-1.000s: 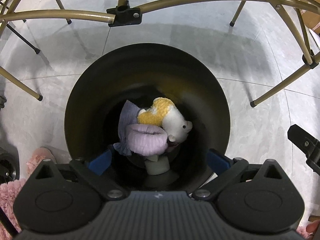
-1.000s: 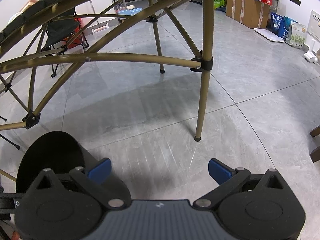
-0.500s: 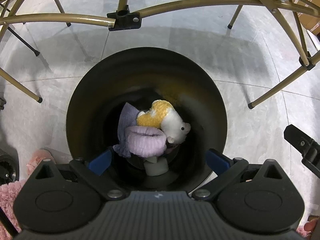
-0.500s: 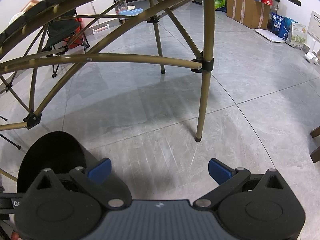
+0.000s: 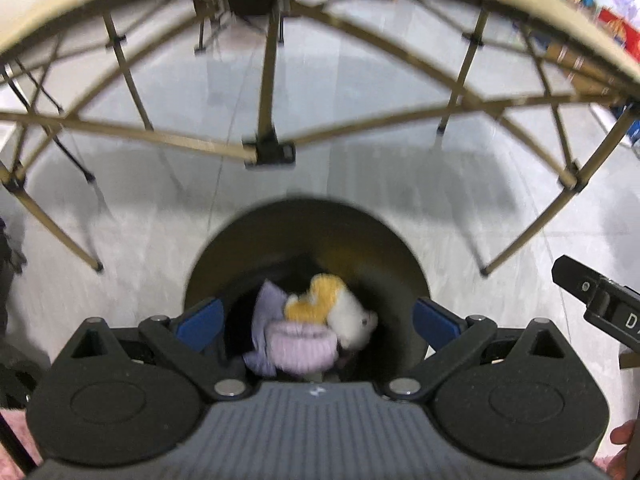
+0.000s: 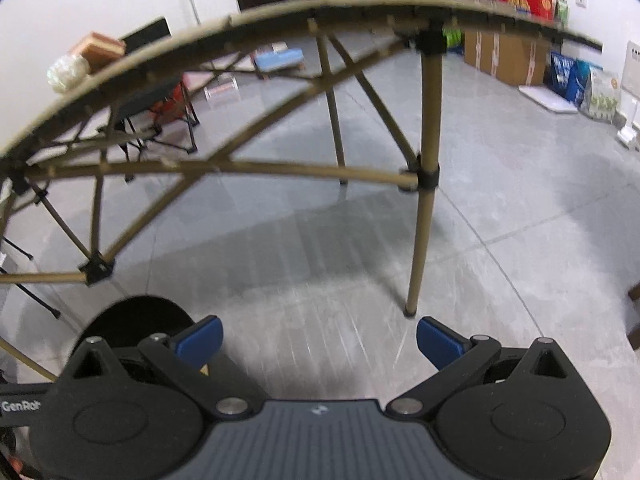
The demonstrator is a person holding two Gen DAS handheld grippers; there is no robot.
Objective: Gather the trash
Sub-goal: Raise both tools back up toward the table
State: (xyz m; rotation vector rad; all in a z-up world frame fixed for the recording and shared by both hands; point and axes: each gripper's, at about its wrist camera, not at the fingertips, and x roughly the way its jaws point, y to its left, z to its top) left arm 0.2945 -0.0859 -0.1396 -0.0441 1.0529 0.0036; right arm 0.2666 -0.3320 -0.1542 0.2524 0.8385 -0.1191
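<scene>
Grey tiled floor (image 6: 500,184), folding table frame (image 5: 268,148) overhead, black bin (image 5: 404,276) below

Your left gripper (image 5: 316,322) hangs over the bin mouth, jaws wide, nothing between them; inside the bin lie a lilac knit piece (image 5: 300,344), a yellow-and-white plush (image 5: 336,304) (blurred) and a purple cloth (image 5: 266,312), all touching. Your right gripper (image 6: 318,340) sits just beside the bin (image 6: 136,318), jaws likewise wide and empty, over bare floor near a table leg (image 6: 424,240)

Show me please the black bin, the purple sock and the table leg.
black bin (image 5: 372,240), left wrist view, inner back wall.
purple sock (image 5: 302,346), left wrist view, ribbed cuff.
table leg (image 6: 424,240), right wrist view, middle of the shaft.
</scene>
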